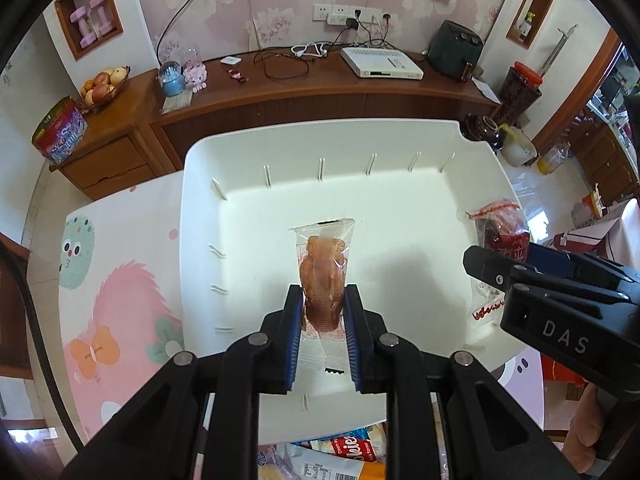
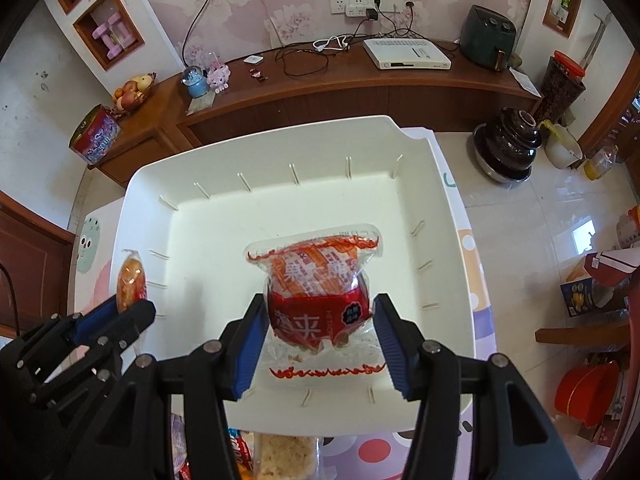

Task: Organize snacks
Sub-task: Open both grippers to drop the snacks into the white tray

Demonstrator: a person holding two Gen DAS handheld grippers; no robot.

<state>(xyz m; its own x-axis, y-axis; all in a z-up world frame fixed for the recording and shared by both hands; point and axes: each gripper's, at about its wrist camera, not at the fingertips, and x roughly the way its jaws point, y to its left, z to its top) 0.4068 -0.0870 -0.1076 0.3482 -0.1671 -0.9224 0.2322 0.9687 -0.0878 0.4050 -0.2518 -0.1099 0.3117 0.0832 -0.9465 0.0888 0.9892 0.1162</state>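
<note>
Left wrist: fingers (image 1: 322, 304) clamp orange snack (image 1: 322, 280); right fingers (image 2: 320, 316) grip red packet (image 2: 320, 280) over tray (image 2: 280, 208).

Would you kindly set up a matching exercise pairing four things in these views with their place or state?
1. clear-wrapped orange snack
2. red snack packet
3. white tray
4. fruit basket

a. on the wooden cabinet
b. held in the right gripper
c. lies below both grippers
d. held in the left gripper

Pairs: 1-d, 2-b, 3-c, 4-a

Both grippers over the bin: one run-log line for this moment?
left gripper: shut on clear snack packet | right gripper: holding red snack bag | both above empty white bin
</note>
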